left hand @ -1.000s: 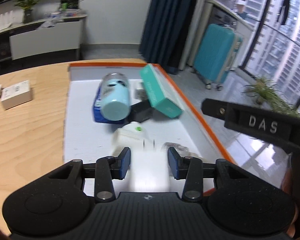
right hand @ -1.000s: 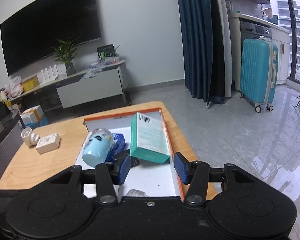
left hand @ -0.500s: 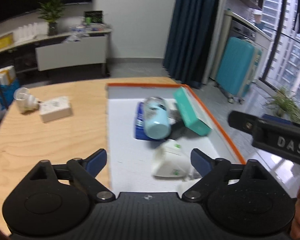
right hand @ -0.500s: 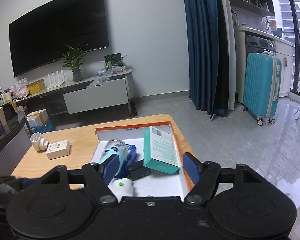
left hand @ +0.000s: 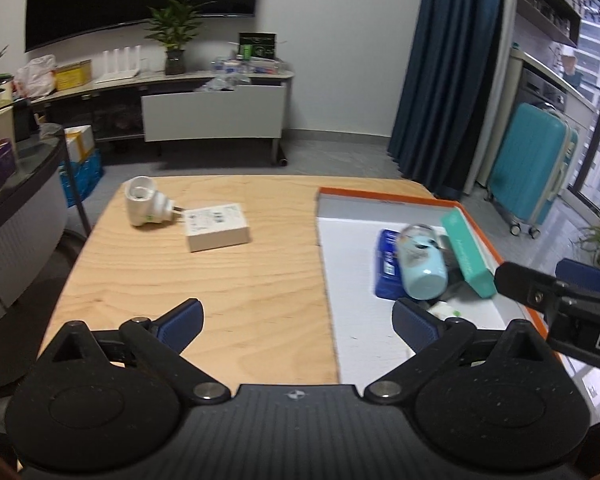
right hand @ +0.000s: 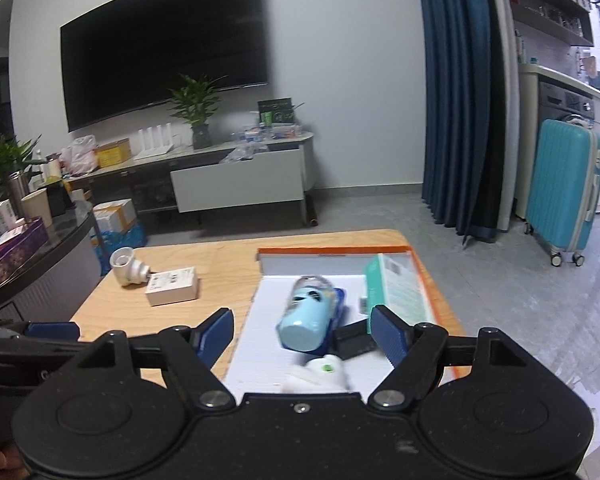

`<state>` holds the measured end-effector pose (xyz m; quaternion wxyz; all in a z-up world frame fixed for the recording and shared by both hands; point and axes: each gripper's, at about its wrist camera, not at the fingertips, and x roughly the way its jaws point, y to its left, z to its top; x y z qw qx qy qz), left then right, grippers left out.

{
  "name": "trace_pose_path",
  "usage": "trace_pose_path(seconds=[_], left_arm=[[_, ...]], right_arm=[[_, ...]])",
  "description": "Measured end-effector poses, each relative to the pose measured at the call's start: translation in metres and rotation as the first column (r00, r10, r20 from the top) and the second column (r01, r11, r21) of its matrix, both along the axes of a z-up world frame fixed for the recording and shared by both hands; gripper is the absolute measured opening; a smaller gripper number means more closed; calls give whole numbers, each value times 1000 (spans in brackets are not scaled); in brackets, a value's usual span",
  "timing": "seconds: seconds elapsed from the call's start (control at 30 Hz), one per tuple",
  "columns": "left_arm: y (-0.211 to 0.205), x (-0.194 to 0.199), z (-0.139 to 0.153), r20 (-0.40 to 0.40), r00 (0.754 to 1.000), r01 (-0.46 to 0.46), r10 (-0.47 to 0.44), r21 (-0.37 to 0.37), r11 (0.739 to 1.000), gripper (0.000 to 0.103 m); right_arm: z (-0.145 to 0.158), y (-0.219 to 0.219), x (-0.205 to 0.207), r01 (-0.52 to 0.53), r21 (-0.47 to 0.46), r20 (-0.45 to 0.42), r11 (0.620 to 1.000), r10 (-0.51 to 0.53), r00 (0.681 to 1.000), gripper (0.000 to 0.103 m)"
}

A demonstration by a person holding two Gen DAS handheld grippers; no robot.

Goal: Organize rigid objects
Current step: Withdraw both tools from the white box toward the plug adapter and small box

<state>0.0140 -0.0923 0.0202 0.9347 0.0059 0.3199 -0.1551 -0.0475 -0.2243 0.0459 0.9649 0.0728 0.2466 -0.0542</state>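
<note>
Both grippers hang over the wooden table [left hand: 220,276] with nothing between their pads: the left gripper [left hand: 298,320] and the right gripper [right hand: 302,330] are opening wide. In the orange-rimmed tray [right hand: 332,249] a pale blue bottle [right hand: 306,316] lies on a blue pack [left hand: 386,264], beside a teal box [right hand: 398,290]. A white plug [left hand: 142,202] and a white box [left hand: 218,232] sit on the table, well apart from the tray.

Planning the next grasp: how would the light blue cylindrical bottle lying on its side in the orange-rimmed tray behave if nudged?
The light blue cylindrical bottle lies on its side, so it would probably roll. It rests partly on the dark blue flat pack, which looks like unsteady support. Its smooth, glossy surface may be slippery between pads.
</note>
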Motion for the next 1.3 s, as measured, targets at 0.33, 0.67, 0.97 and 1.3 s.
trace_pose_path(seconds=[0.33, 0.67, 0.97, 1.3], left_arm=[[28, 8, 1, 8, 998, -57, 57, -9, 998, 103], [54, 19, -3, -2, 994, -108, 108, -16, 994, 103], [69, 26, -7, -5, 990, -141, 141, -8, 990, 103], [83, 43, -11, -19, 985, -170, 170, -6, 985, 103]], right_arm=[[-1, 36, 18, -72, -22, -23, 997, 72, 997, 89], [-5, 61, 33, -127, -36, -44, 991, 125, 991, 89], [-12, 75, 50, -158, -27, -65, 987, 156, 986, 89], [-18, 88, 72, -184, -24, -86, 983, 182, 980, 89]])
